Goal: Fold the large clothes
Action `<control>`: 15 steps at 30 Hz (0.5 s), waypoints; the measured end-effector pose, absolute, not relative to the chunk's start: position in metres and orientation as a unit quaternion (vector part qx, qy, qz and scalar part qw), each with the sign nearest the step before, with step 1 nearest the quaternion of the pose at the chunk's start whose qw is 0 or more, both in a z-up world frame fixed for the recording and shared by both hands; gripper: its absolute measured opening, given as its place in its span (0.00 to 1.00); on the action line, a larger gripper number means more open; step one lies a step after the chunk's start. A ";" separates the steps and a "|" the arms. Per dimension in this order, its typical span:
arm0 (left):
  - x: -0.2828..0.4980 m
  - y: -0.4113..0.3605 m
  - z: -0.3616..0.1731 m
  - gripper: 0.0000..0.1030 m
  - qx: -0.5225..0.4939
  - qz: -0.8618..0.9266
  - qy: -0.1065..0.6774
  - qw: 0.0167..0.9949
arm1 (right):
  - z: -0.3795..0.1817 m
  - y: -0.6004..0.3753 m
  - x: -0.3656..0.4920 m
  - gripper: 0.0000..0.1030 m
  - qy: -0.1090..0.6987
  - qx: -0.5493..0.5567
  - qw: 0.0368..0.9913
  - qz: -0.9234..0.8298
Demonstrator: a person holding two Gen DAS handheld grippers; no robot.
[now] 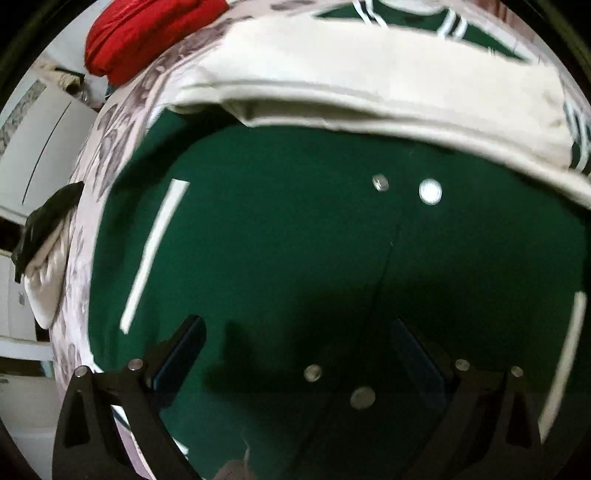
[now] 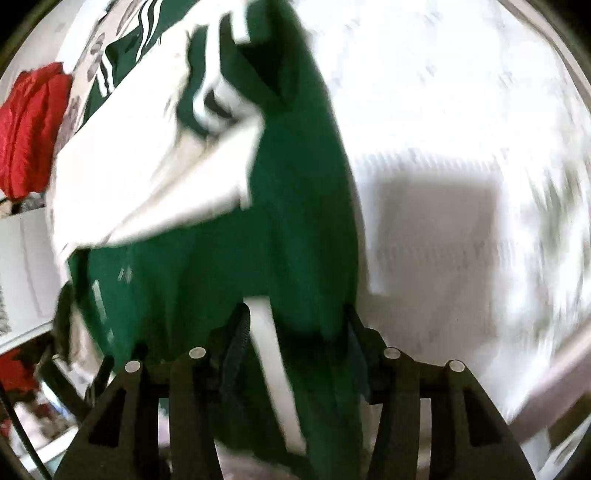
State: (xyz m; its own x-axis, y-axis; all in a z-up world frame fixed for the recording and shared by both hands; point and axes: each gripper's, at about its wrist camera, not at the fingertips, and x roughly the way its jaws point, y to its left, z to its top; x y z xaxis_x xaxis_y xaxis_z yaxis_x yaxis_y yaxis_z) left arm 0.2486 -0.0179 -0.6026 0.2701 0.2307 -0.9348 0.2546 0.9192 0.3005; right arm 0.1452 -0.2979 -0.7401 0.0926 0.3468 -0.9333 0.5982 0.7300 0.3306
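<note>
Nearest, left gripper: we see our left gripper (image 1: 295,354) with its two dark fingers spread wide, hovering above the green cloth with nothing between them.
Right gripper: our right gripper (image 2: 295,332) has a raised fold of green cloth and a white strip running between its fingers; the view is blurred, so we cannot tell whether the fingers are pressing on the cloth or merely straddling it.
Jacket: the green jacket (image 1: 295,240) lies spread flat on the bed under our left gripper, its front seam running up the middle.
Snaps: two metal snaps (image 1: 338,386) sit close to our left gripper, and two more (image 1: 406,186) lie farther up the front.
Pocket trim: a white strip (image 1: 153,254) slants across the jacket's left side, and another shows at the right edge.
Sleeve: a cream sleeve (image 1: 369,81) is laid across the jacket's upper part, ending in a green cuff with white stripes at the right.
Bed: the patterned sheet (image 1: 122,122) shows around the jacket's left edge.
Farthest: a red garment (image 1: 140,33) sits bunched beyond the sleeve.
</note>
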 end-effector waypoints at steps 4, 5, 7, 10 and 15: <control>0.250 -0.009 -0.615 1.00 0.179 -0.006 0.608 0.773 | -0.746 -0.327 0.126 0.13 0.634 0.409 0.631 -0.179; 0.250 -0.007 -0.614 1.00 0.171 -0.007 0.609 0.774 | -0.748 -0.332 0.116 0.12 0.628 0.424 0.622 -0.196; 0.251 0.000 -0.615 1.00 0.156 -0.012 0.611 0.776 | -0.763 -0.351 0.087 0.11 0.593 0.511 0.587 -0.206; 0.253 0.004 -0.615 1.00 0.146 -0.015 0.612 0.777 | -0.768 -0.356 0.087 0.11 0.597 0.540 0.562 -0.192; 0.248 0.003 -0.605 1.00 0.152 -0.013 0.605 0.782 | -0.726 -0.313 0.119 0.48 0.667 0.385 0.623 -0.136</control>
State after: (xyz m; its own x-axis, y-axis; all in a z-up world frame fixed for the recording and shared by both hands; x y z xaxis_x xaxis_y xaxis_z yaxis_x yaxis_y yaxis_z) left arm 0.2482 0.0029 -0.6049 0.2679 0.1633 -0.9495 0.2046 0.9534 0.2217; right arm 0.1190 -0.3127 -0.7259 0.0723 0.3431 -0.9365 0.6832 0.6671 0.2972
